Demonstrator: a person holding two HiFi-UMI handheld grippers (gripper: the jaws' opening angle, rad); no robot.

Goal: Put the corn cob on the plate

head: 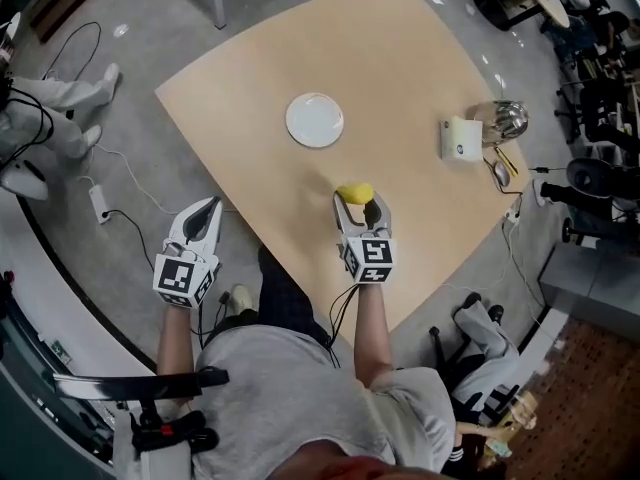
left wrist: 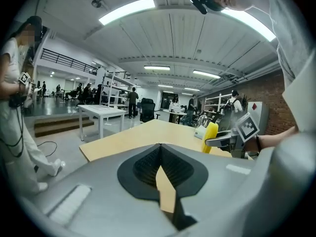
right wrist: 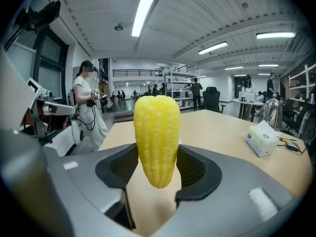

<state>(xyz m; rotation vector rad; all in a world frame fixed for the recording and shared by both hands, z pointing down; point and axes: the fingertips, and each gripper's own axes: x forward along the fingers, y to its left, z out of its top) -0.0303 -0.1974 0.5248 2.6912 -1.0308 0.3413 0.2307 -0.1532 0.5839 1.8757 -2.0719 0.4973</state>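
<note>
The right gripper (head: 361,208) has its jaws set wide and closed on the corn cob (right wrist: 157,137). The pads press on the cob's two sides about its lower half. The cob stands upright between them, its broad rounded end up and its narrower end hanging just below the pads. Holding it by the flanks this way likely keeps the round body from rolling, and leaves the lower end free to be set down first.

The cob is in the air over the near part of the table (head: 420,78), not yet at the plate (head: 314,120). The plate lies empty, farther off and a little to the left, well apart from the gripper.

The left gripper (left wrist: 159,154) is fully closed with nothing in it, its pads meeting in a single seam. It hangs off the table's near left edge, over the floor, probably kept aside because one gripper is enough for this carry.

The table is a pale wooden top, bare but for the white plate, and at its right end a tissue box (head: 461,138) and a shiny metal kettle (head: 505,118). Around it is a large open workshop with a grey floor, trailing cables, strip lights on a ribbed ceiling, shelving, other desks, and people standing in the distance.
</note>
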